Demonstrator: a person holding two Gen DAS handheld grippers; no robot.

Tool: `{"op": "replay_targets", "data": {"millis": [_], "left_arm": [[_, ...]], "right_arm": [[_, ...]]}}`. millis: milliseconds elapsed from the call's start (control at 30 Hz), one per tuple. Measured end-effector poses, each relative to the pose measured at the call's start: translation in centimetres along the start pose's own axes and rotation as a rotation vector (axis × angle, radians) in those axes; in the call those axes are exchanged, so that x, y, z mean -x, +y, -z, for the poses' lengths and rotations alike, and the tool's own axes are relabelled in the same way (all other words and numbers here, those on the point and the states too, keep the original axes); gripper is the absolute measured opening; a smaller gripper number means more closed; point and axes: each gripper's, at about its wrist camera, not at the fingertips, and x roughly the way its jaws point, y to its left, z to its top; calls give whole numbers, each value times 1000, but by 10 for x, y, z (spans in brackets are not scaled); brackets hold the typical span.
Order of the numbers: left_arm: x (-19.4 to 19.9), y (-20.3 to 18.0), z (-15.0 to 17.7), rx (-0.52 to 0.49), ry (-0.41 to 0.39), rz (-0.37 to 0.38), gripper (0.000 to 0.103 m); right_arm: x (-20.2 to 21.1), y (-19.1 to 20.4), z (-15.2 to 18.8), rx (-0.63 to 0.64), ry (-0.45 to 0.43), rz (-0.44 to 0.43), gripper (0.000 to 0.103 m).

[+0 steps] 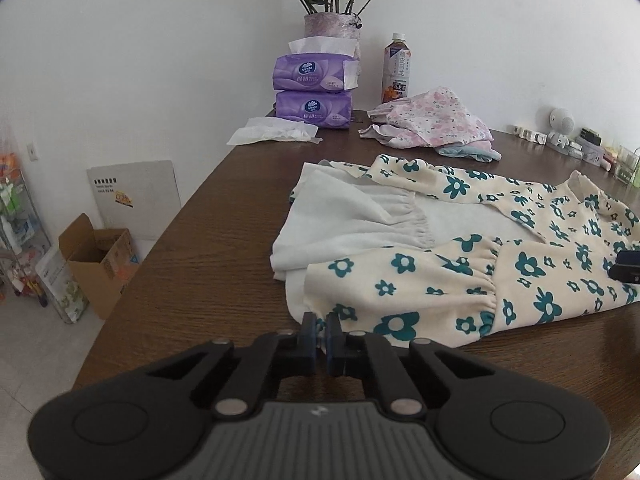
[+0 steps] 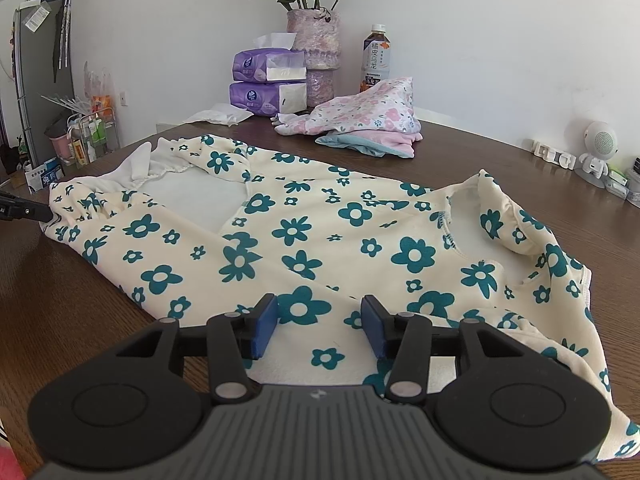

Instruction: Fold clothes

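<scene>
A cream garment with teal flowers (image 1: 460,280) lies spread on the brown wooden table (image 1: 208,264), its white lining turned out at the far hem. My left gripper (image 1: 321,330) is shut on the near corner of the garment's hem, and a sliver of fabric shows between its blue pads. In the right wrist view the same garment (image 2: 320,240) fills the middle, neckline (image 2: 472,216) to the right. My right gripper (image 2: 319,322) hovers open over the near side of the garment, with nothing between its fingers. The left gripper (image 2: 28,210) shows at the left edge, at the hem.
At the back of the table lie a pile of pink floral clothes (image 1: 432,124), two purple tissue packs (image 1: 314,90), a loose tissue (image 1: 276,132), a vase of flowers (image 1: 332,28) and a bottle (image 1: 396,68). Small ornaments (image 2: 596,152) line the right. A cardboard box (image 1: 100,264) stands on the floor.
</scene>
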Motion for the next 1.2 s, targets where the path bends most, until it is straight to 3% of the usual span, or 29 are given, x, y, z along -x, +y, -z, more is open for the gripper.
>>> {"op": "replay_targets", "data": {"millis": [200, 700, 800, 1000, 1067, 1133, 1200], "left_arm": [[-4, -13, -3, -97, -30, -73, 3], [-8, -7, 1, -47, -30, -69, 4], [-5, -3, -1, -6, -42, -88, 15], [17, 0, -16, 14, -153, -163, 24], [22, -8, -23, 4, -193, -122, 34], [21, -24, -30, -31, -207, -54, 53], [15, -44, -34, -69, -206, 31, 55]], "right_arm": [[0, 0, 0, 1, 0, 2, 48], [0, 2, 0, 5, 1, 7, 49], [0, 1, 0, 2, 1, 5, 50], [0, 0, 0, -1, 2, 4, 50], [0, 0, -1, -4, 3, 4, 50], [-1, -1, -1, -6, 4, 5, 52], [-1, -1, -1, -7, 5, 7, 52]]}}
